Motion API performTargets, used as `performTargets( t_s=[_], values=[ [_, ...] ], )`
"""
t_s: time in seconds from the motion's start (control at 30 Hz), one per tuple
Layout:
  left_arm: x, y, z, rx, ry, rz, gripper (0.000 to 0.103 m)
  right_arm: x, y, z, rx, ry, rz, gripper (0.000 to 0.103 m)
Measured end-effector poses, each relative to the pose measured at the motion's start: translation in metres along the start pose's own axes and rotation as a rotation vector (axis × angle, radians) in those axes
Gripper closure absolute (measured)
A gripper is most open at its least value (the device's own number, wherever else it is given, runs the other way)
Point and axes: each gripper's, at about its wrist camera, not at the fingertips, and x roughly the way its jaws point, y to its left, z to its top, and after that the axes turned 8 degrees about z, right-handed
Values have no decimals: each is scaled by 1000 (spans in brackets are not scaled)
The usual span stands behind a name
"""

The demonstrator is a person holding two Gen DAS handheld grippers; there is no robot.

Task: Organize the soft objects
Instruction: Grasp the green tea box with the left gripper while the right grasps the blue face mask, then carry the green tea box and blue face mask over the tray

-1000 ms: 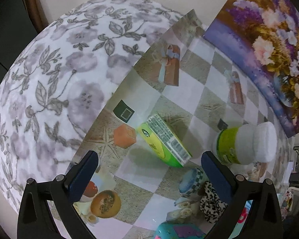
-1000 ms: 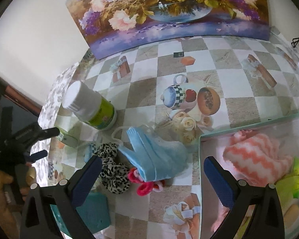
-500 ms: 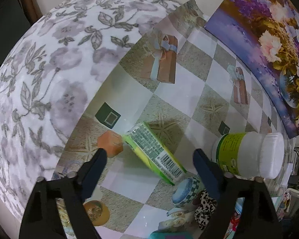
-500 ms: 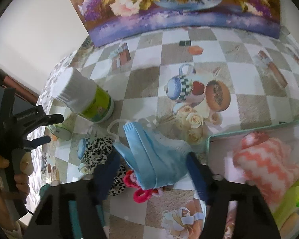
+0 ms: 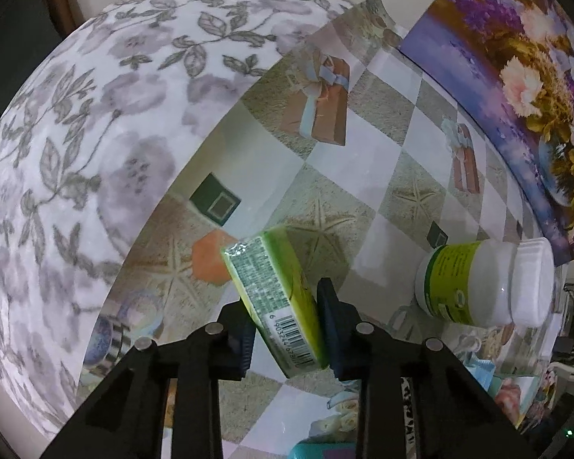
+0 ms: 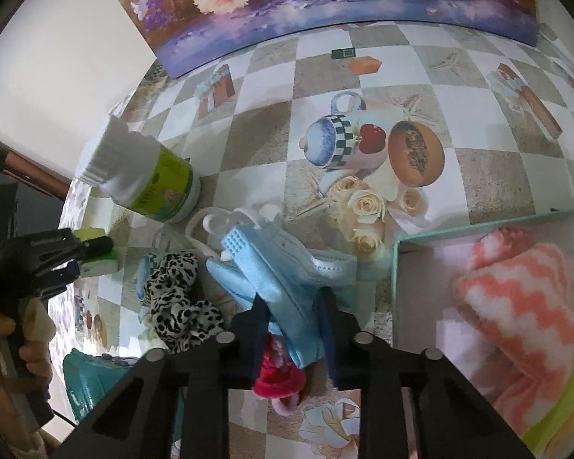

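My left gripper (image 5: 287, 325) is shut on a green tissue pack (image 5: 275, 298) with a barcode, holding it by its long sides on the tablecloth; it also shows in the right wrist view (image 6: 92, 246). My right gripper (image 6: 292, 327) is shut on a light blue face mask (image 6: 271, 267) lying on the table. A leopard-print scrunchie (image 6: 180, 302) lies left of the mask and a pink-red scrunchie (image 6: 279, 375) lies under it. A coral zigzag cloth (image 6: 524, 313) lies in the teal-rimmed tray (image 6: 396, 267) at the right.
A white bottle with a green label (image 5: 486, 283) stands right of the tissue pack, also in the right wrist view (image 6: 145, 176). A flower painting (image 6: 325, 0) leans at the table's back. A teal item (image 6: 92, 382) lies at the near left. A floral cloth (image 5: 95, 134) drapes the table's left side.
Both grippers went from open to shut. The left one closed on the green tissue pack. The right one moved down and closed on the blue mask.
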Motion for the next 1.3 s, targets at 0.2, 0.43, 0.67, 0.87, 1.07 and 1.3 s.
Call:
performTargets(
  t_s=[0.2, 0.43, 0.67, 0.87, 1.07, 1.3],
  values=[
    [-22, 7, -16, -37, -47, -44, 72, -9, -2, 1, 20, -23, 24, 93],
    [-64, 5, -36, -43, -128, -74, 72, -34, 1, 2, 30, -73, 51, 95],
    [-121, -9, -59, -24, -241, -104, 71, -80, 13, 5, 22, -162, 59, 95],
    [-151, -30, -79, 22, -296, -151, 72, -129, 8, 4, 34, -247, 20, 95],
    [-169, -63, -110, 105, -325, -204, 71, -167, -15, 1, 80, -304, -52, 95],
    [-167, -111, -145, 233, -280, -253, 71, -209, -68, -12, 195, -357, -128, 95]
  ],
)
